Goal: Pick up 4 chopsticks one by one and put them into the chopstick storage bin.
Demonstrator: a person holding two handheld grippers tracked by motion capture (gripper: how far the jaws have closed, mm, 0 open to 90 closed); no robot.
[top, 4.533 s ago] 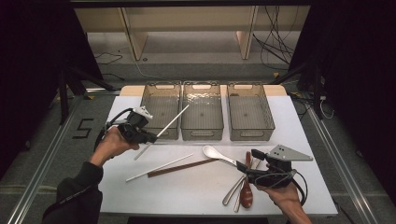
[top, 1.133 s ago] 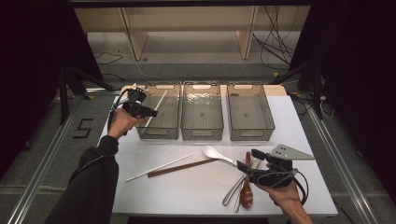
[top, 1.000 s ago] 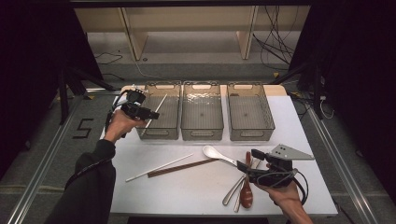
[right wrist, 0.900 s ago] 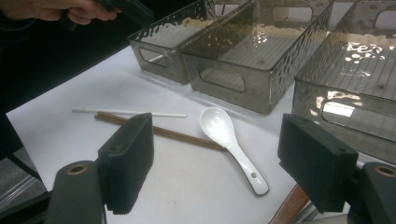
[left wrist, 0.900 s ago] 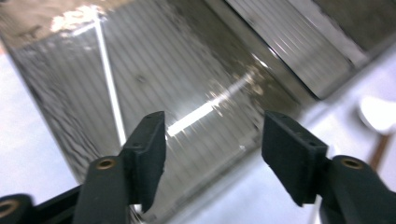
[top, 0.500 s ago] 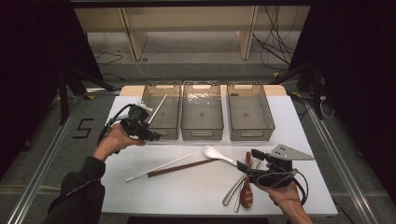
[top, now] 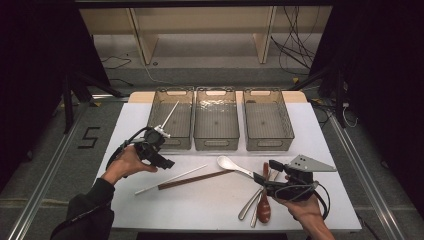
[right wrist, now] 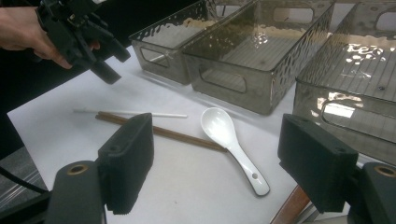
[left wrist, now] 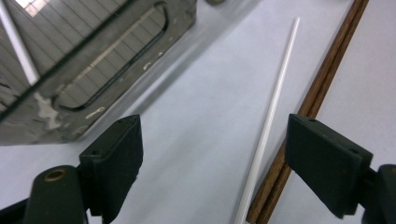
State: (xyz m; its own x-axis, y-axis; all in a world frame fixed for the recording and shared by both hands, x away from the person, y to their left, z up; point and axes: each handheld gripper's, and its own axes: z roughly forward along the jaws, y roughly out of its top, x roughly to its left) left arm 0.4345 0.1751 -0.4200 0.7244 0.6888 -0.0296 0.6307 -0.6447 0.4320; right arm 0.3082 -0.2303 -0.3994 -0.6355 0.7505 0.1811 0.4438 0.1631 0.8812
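One white chopstick (top: 170,114) leans inside the left bin (top: 186,142), its tip over the rim. My left gripper (top: 167,162) hovers open just in front of that bin, above the table. Between its jaws (left wrist: 215,154) I see a second white chopstick (left wrist: 271,116) lying beside a brown chopstick (left wrist: 327,79). Near the table's front right, my right gripper (top: 265,172) is open, with nothing held. It faces (right wrist: 219,154) a white ceramic spoon (right wrist: 229,135), the brown chopstick (right wrist: 159,130) and the white chopstick (right wrist: 130,113).
Three clear plastic bins stand in a row at the back: the left one, the middle bin (top: 216,145) and the right bin (top: 270,145). Metal spoons and a brown wooden spoon (top: 263,205) lie under my right gripper. The table's front left is bare white.
My left gripper carried a white chopstick to the left bin, let it go there, and has drawn back down toward the chopsticks on the table. The right gripper has stayed still.
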